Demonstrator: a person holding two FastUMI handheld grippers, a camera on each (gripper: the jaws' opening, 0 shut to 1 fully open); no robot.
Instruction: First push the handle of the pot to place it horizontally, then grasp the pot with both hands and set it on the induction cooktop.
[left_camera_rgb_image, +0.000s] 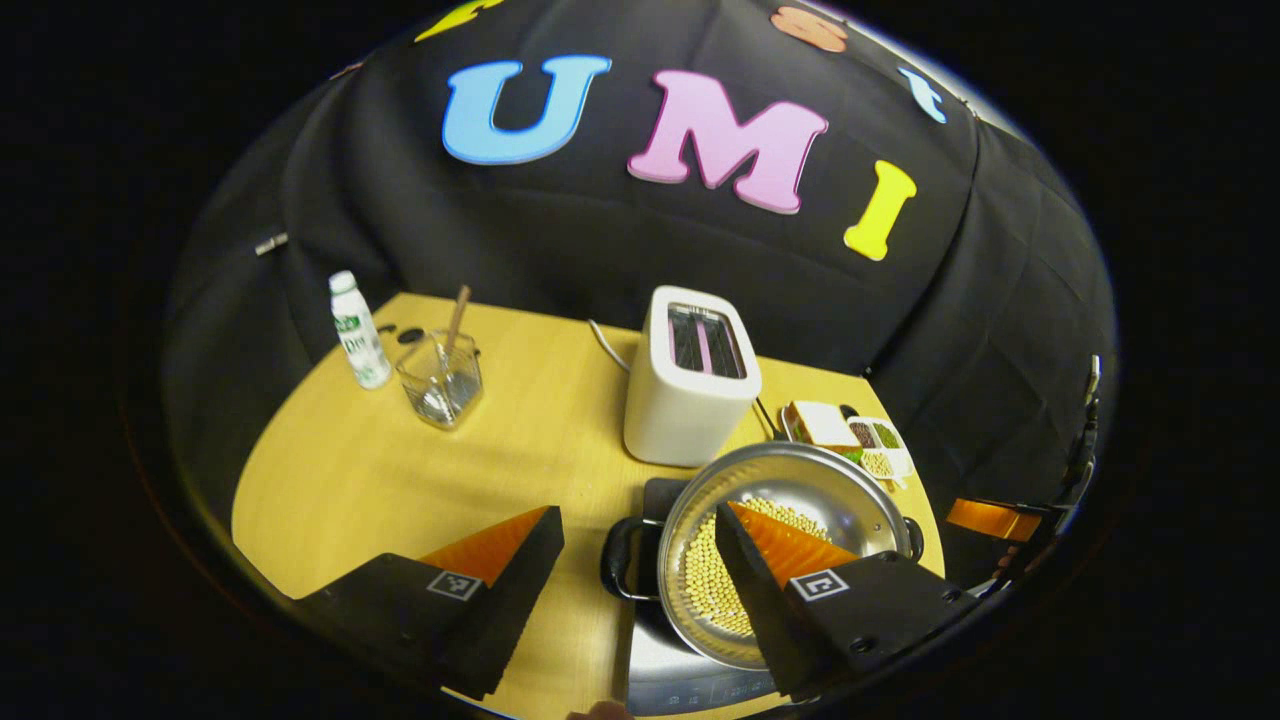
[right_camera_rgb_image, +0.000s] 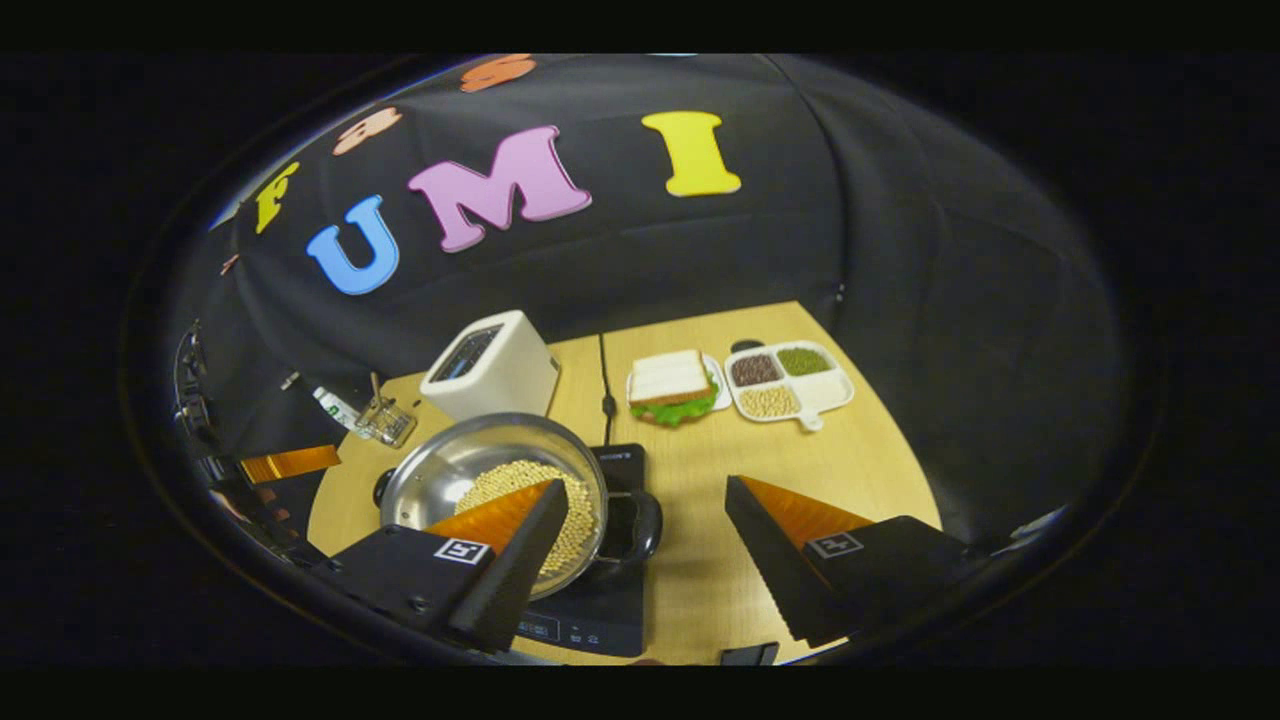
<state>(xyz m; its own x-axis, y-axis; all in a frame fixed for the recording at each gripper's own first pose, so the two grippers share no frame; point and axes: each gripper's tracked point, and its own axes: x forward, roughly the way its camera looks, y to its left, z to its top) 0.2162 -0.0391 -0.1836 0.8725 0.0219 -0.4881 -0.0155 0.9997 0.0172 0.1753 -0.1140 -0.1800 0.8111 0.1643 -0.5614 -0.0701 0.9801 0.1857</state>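
A steel pot (left_camera_rgb_image: 800, 480) with pale beans in it stands on the black induction cooktop (left_camera_rgb_image: 660, 492). Its black side handle (left_camera_rgb_image: 622, 560) lies between the two fingers of my left gripper (left_camera_rgb_image: 630, 515), which is open; one finger reaches over the pot's inside. In the right gripper view the pot (right_camera_rgb_image: 450, 470) rests on the cooktop (right_camera_rgb_image: 600, 610), and its other handle (right_camera_rgb_image: 637, 527) sits in the gap of my open right gripper (right_camera_rgb_image: 648, 490). Neither gripper presses on a handle.
A white toaster (left_camera_rgb_image: 690, 385) with its cable stands behind the pot. A bottle (left_camera_rgb_image: 358, 332) and a glass (left_camera_rgb_image: 440, 380) with a stick stand far left. A sandwich plate (right_camera_rgb_image: 672, 385) and a divided dish (right_camera_rgb_image: 790, 380) of grains lie at the back right.
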